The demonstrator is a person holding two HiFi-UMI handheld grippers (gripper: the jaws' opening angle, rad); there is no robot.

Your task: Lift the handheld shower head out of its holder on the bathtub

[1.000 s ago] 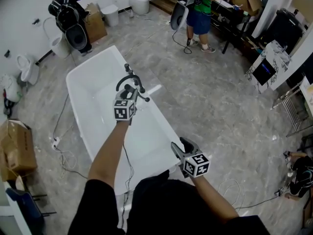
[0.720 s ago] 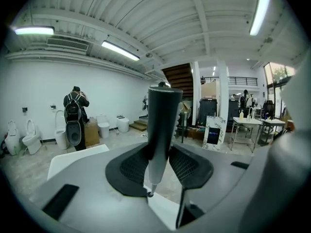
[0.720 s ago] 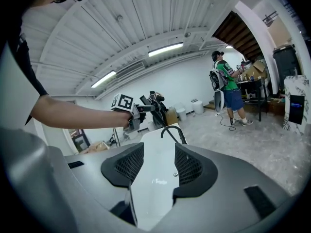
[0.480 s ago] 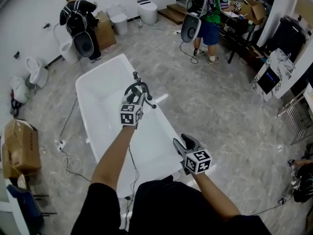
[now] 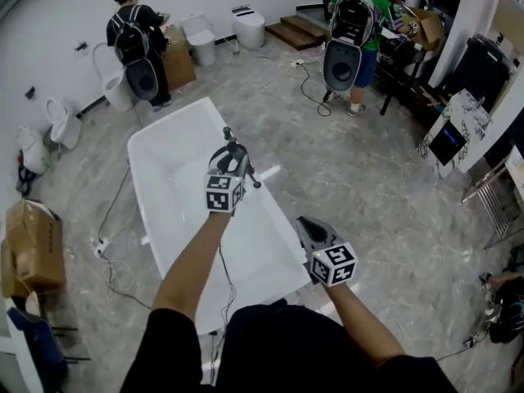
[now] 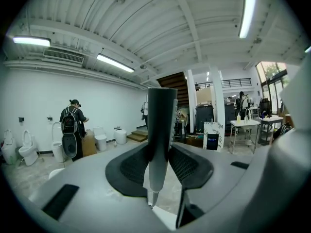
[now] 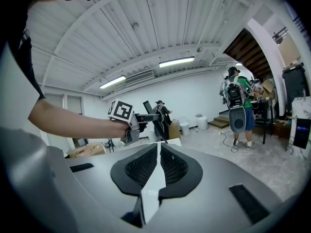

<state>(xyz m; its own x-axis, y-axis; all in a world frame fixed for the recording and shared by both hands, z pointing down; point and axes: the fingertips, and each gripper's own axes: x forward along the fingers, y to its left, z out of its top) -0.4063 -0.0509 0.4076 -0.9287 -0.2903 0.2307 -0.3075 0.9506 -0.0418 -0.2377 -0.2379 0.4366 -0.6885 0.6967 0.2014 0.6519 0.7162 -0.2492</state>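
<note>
In the head view my left gripper (image 5: 229,159) is held over the right rim of the white bathtub (image 5: 174,160). It is shut on the handle of the dark handheld shower head (image 5: 228,138), which stands clear above the rim. In the left gripper view the grey handle (image 6: 160,130) stands upright, pinched between the two pads. My right gripper (image 5: 308,225) hovers near the tub's near right corner; its jaws are closing, almost together, with nothing between them. From the right gripper view, the left gripper (image 7: 141,123) and its dark rod (image 7: 154,119) show ahead.
A person with a backpack (image 5: 135,39) stands by toilets (image 5: 249,24) at the back wall. Another person (image 5: 355,24) stands at the back right. A cardboard box (image 5: 33,244) and floor cables (image 5: 115,256) lie left of the tub. A table (image 6: 250,125) stands to the right.
Both grippers have risen. The left one carried the shower head up, away from the tub rim. The right gripper's jaws went from wide apart to nearly together.
</note>
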